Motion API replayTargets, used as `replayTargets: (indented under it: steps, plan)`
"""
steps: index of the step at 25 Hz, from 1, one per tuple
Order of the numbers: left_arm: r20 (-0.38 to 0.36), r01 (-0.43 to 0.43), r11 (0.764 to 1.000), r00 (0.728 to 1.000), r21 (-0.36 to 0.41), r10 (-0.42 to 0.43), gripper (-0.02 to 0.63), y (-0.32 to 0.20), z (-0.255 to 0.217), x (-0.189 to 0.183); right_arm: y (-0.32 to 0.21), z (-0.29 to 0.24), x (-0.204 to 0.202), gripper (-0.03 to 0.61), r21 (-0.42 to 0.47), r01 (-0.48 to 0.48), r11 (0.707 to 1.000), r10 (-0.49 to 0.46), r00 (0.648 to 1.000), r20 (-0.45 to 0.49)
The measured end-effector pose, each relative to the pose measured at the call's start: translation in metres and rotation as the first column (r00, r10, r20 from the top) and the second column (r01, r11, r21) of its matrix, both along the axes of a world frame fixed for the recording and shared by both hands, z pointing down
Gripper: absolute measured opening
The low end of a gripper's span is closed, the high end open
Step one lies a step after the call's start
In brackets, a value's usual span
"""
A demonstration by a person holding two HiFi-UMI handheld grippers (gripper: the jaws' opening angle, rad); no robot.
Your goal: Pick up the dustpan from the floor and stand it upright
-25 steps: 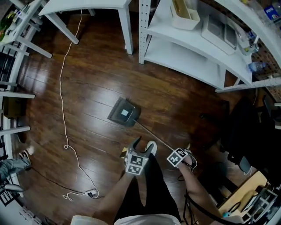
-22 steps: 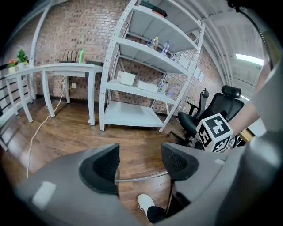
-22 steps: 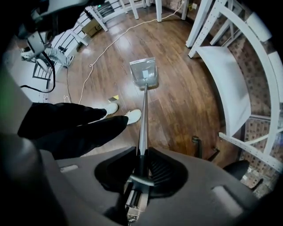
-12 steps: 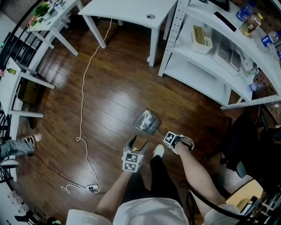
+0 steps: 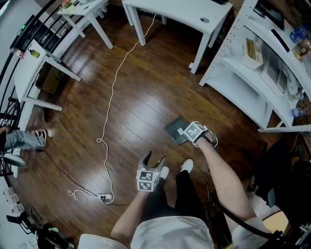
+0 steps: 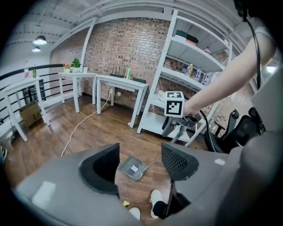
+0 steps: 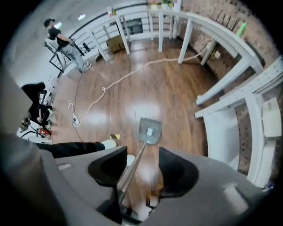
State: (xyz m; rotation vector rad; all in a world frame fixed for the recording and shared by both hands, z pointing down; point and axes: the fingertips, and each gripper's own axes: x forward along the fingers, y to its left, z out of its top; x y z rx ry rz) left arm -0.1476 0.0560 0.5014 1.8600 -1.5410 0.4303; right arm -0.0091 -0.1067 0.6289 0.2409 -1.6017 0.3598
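Observation:
The dustpan stands on the wood floor, its grey pan [image 5: 175,130] down and its thin metal handle [image 7: 135,164] rising steeply. My right gripper [image 5: 197,138] points down over it. The handle runs between the jaws, which have just been opening; it leans on the left jaw and the right pad is off it. In the right gripper view the pan [image 7: 149,130] lies below the right gripper [image 7: 141,154]. My left gripper [image 6: 140,152] is open and empty, apart from the pan [image 6: 132,167], nearer the person's legs [image 5: 150,158].
A white cable [image 5: 109,112] snakes over the floor to the left. White shelving [image 5: 252,82] and a white desk [image 5: 180,14] stand beyond the dustpan. A dark office chair [image 5: 286,180] is at the right. The person's shoes [image 5: 187,166] are beside the pan.
The handle has swung from lying low over the floor to steeply upright. My right gripper rose over the pan and its jaws parted. The left gripper lifted away, empty.

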Motion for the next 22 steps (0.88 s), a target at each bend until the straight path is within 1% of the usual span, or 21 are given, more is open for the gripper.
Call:
replayTargets:
  steps: [2,4,5,6,7,9,10,11,13,15,16,17,19,20,21,22]
  plan:
    - [-0.016,0.014,1.000,1.000,0.008,-0.013,0.318,0.007,-0.003,-0.009,-0.006,-0.029,-0.035,0.202,0.089,0.047,0.995,-0.058,0.991,0.120]
    - [-0.033,0.017,0.999,0.999,0.033,-0.016,0.319,0.010,-0.011,-0.014,-0.005,-0.059,-0.057,0.202,0.188,0.093,0.978,-0.130,0.973,0.192]
    - [-0.043,0.017,0.999,0.999,0.052,-0.015,0.321,0.011,-0.018,-0.015,-0.001,-0.075,-0.065,0.202,0.232,0.095,0.968,-0.150,0.961,0.231]
    - [-0.053,0.017,0.997,0.999,0.074,-0.013,0.322,0.011,-0.026,-0.017,0.004,-0.093,-0.073,0.202,0.271,0.078,0.959,-0.155,0.948,0.277]
    - [-0.058,0.015,0.995,0.998,0.097,-0.009,0.325,0.011,-0.036,-0.019,0.011,-0.114,-0.078,0.202,0.306,0.039,0.951,-0.144,0.933,0.329]
    - [-0.049,-0.005,0.989,0.999,0.149,0.013,0.328,0.013,-0.060,-0.025,0.030,-0.159,-0.082,0.202,0.348,-0.095,0.933,-0.079,0.887,0.455]
    - [-0.032,-0.029,0.984,0.999,0.176,0.035,0.328,0.016,-0.073,-0.026,0.042,-0.183,-0.081,0.202,0.358,-0.179,0.916,-0.036,0.854,0.519]
    - [-0.012,-0.060,0.976,0.998,0.208,0.064,0.331,0.018,-0.088,-0.026,0.055,-0.209,-0.076,0.202,0.369,-0.260,0.892,0.000,0.817,0.577]
    - [0.027,-0.124,0.948,0.992,0.295,0.121,0.331,0.018,-0.123,-0.019,0.084,-0.260,-0.061,0.202,0.415,-0.389,0.823,0.020,0.748,0.663]
    - [0.069,-0.171,0.908,0.985,0.382,0.156,0.331,0.015,-0.161,-0.009,0.113,-0.305,-0.041,0.204,0.470,-0.479,0.741,-0.003,0.699,0.716]
    - [0.082,-0.181,0.890,0.983,0.419,0.161,0.331,0.015,-0.179,-0.004,0.127,-0.323,-0.030,0.214,0.487,-0.522,0.701,-0.008,0.676,0.737]
    - [0.089,-0.181,0.873,0.983,0.453,0.157,0.331,0.016,-0.197,0.001,0.139,-0.341,-0.018,0.251,0.492,-0.569,0.659,-0.006,0.651,0.759]
    - [0.096,-0.164,0.841,0.986,0.515,0.133,0.331,0.022,-0.234,0.010,0.159,-0.382,0.008,0.317,0.481,-0.669,0.567,-0.006,0.580,0.814]
    - [0.092,-0.152,0.828,0.988,0.540,0.121,0.331,0.028,-0.251,0.015,0.170,-0.404,0.021,0.334,0.473,-0.714,0.516,-0.022,0.541,0.841]
    - [0.084,-0.139,0.817,0.990,0.560,0.111,0.330,0.037,-0.266,0.022,0.181,-0.425,0.033,0.333,0.471,-0.749,0.467,-0.050,0.509,0.859]
    - [0.075,-0.127,0.807,0.992,0.577,0.102,0.331,0.050,-0.280,0.029,0.195,-0.444,0.044,0.333,0.477,-0.770,0.425,-0.085,0.490,0.868]
